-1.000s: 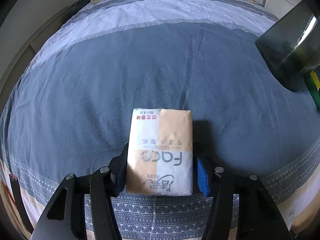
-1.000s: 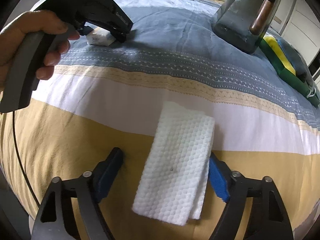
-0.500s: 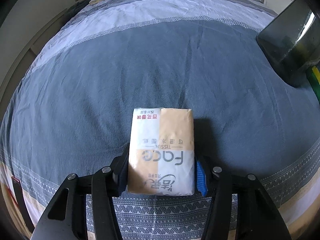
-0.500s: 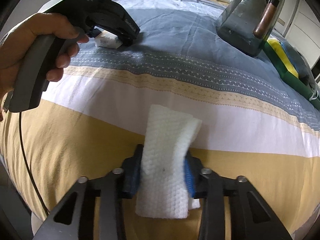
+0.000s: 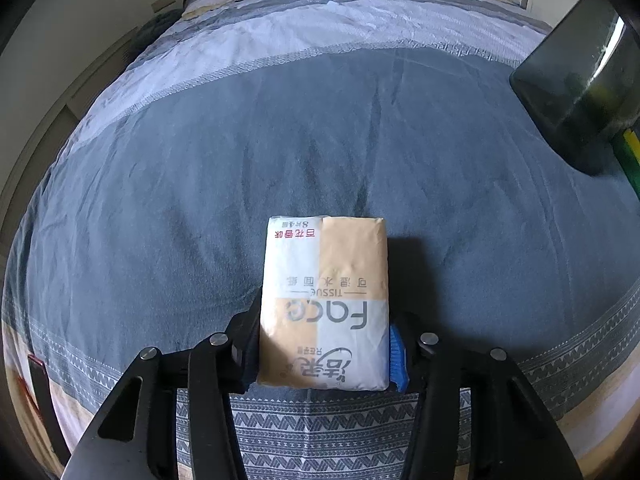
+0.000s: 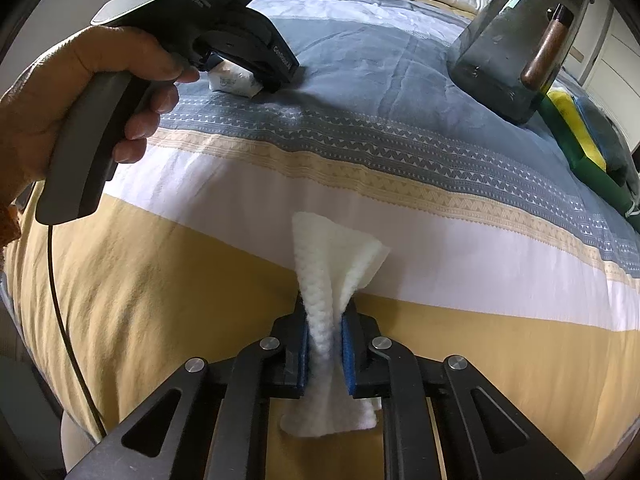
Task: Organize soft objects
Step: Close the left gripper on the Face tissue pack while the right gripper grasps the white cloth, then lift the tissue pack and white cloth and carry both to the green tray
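Pinching the white cloth (image 6: 326, 312) into a narrow bunch over the bed (image 6: 168, 280), the right gripper (image 6: 325, 354) has clamped shut since a second ago, when it stood wide. The left gripper (image 5: 323, 354) stays clenched on the tissue pack (image 5: 324, 304) above the blue bedspread.

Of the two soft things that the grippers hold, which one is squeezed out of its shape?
The white cloth in the right gripper: it is pinched to a narrow waist between the pads. The tissue pack in the left gripper keeps its flat rectangular form.
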`<state>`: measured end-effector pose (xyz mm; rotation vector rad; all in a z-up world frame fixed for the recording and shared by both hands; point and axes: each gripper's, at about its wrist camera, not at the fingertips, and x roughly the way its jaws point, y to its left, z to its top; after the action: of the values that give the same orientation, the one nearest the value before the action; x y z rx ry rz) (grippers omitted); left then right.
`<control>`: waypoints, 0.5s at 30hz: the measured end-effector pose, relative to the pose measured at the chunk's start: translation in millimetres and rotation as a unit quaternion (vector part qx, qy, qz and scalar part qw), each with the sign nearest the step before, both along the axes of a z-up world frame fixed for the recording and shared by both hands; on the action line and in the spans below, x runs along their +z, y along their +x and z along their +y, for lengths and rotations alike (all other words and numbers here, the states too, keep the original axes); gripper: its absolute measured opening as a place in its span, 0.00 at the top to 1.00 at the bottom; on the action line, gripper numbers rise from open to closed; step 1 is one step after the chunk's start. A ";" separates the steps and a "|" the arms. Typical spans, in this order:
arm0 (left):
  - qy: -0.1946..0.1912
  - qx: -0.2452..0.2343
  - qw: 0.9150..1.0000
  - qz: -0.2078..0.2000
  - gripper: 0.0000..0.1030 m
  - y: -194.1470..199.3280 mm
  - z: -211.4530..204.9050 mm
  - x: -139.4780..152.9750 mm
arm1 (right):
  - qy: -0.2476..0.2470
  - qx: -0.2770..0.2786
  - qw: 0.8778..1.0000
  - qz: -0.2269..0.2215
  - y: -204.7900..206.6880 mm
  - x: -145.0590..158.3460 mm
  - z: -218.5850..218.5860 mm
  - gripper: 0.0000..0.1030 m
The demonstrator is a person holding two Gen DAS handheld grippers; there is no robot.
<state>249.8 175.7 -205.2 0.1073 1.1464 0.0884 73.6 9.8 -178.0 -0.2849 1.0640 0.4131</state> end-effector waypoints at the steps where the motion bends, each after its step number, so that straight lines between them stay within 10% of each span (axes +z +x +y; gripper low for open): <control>1: -0.003 0.001 1.000 -0.001 0.57 -0.1 0.8 0.7 | 0.000 0.002 1.000 -0.001 -0.3 0.6 -0.5 0.88; 15: -0.016 0.010 1.000 -0.012 0.57 -8.7 3.2 15.0 | 0.012 0.014 1.000 -0.003 -1.4 7.8 -7.6 0.89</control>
<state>241.1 178.9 -190.3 0.0660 1.1255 0.0887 72.3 2.2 -170.2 -0.2799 1.0489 0.4504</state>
